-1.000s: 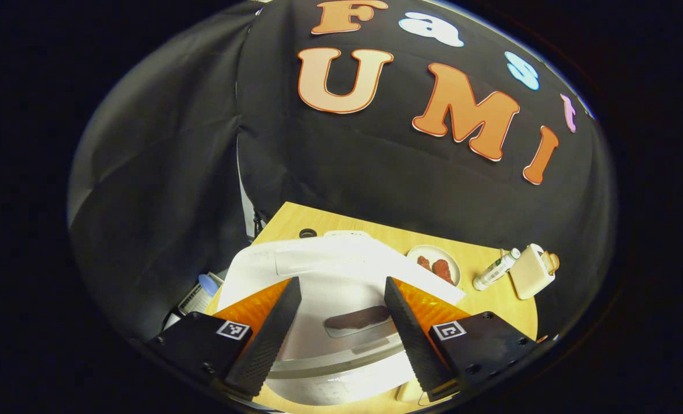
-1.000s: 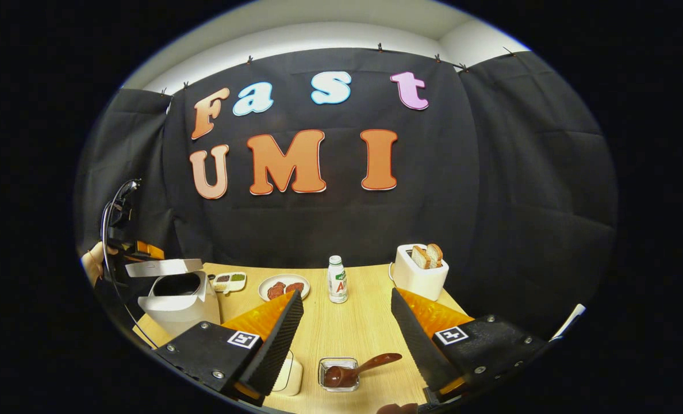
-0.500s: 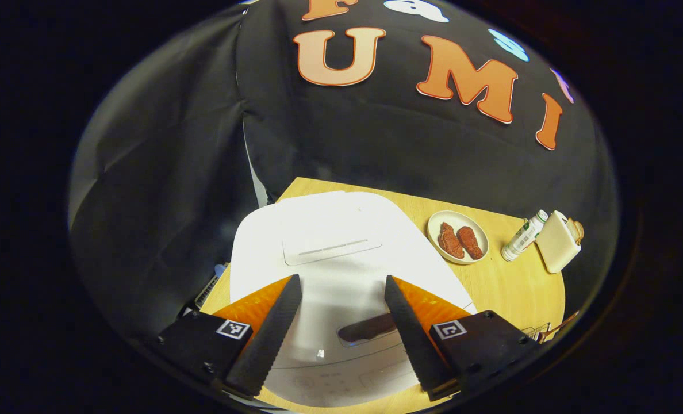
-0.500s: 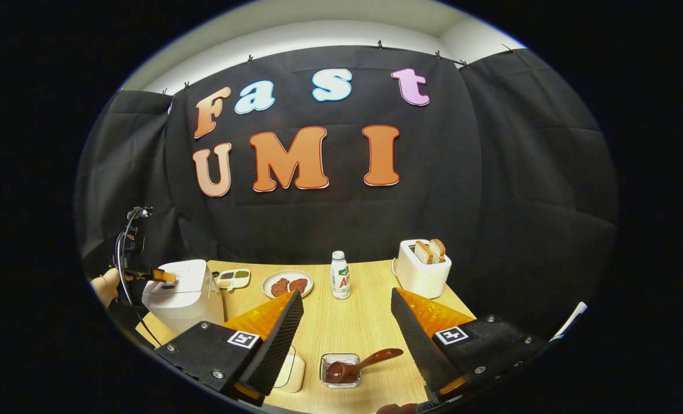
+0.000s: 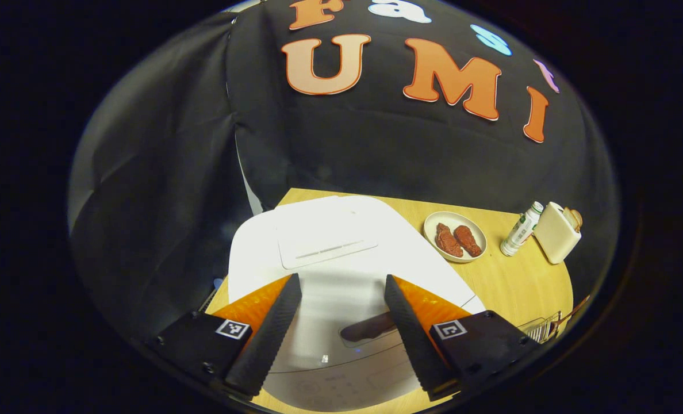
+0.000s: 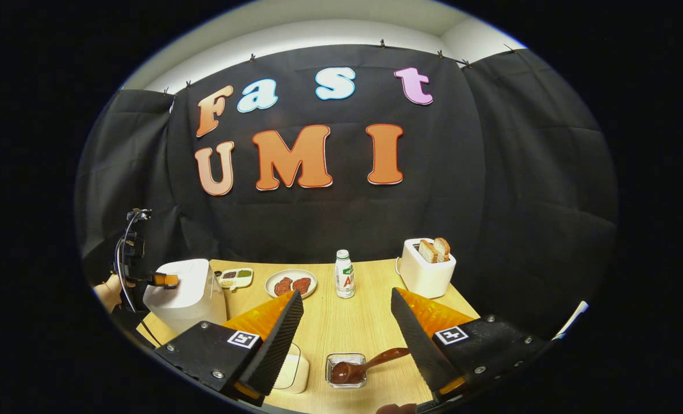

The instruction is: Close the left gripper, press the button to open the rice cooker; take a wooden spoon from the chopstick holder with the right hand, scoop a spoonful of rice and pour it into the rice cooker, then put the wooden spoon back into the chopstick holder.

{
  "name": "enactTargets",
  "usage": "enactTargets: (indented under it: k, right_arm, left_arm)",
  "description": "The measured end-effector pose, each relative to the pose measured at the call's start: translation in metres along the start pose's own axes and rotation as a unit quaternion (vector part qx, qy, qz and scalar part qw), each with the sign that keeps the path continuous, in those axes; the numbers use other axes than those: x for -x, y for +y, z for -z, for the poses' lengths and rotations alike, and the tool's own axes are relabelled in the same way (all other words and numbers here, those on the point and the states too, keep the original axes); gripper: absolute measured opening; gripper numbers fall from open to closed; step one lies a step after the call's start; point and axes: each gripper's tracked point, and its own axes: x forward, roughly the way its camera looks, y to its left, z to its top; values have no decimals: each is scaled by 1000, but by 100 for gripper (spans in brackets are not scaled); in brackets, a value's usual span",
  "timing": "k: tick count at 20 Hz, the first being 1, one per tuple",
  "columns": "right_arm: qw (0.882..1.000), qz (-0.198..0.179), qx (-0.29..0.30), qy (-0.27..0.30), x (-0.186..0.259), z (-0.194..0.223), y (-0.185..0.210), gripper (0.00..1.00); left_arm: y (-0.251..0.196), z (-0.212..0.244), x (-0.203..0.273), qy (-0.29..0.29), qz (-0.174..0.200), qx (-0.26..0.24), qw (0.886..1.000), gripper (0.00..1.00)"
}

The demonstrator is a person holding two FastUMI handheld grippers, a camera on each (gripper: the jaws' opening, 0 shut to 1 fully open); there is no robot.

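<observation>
My left gripper (image 5: 341, 322) hangs with its jaws spread wide, nothing between them, just above the closed lid of the boxy white rice cooker (image 5: 330, 253), whose dark oblong button (image 5: 370, 326) sits between my fingertips, toward the right one. My right gripper (image 6: 344, 339) is likewise splayed and grasps nothing. In the right gripper view, the rice cooker (image 6: 183, 290) stands at nine o'clock on the pale wooden table (image 6: 341, 322), with my left gripper (image 6: 160, 280) over its lid. At six o'clock, between my right fingers, a dark brown wooden spoon (image 6: 364, 365) rests bowl-down in a small clear square dish (image 6: 346, 371), handle slanting toward three o'clock. Farther off stand a round white plate of red meat pieces (image 6: 291, 283), a small white bottle with a green label (image 6: 345, 275) and a cream toaster holding bread slices (image 6: 428, 267).
</observation>
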Motion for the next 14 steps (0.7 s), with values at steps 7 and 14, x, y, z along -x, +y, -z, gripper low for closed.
enactTargets:
  k: [7,14]
  right_arm:
    - [999,27,-10,-31,14,-26,-23,95]
    - [997,46,-8,-60,26,-53,-36,95]
  left_arm:
    - [2,-67,83,-104,27,28,994,99]
    - [16,-151,200,-228,49,40,972,99]
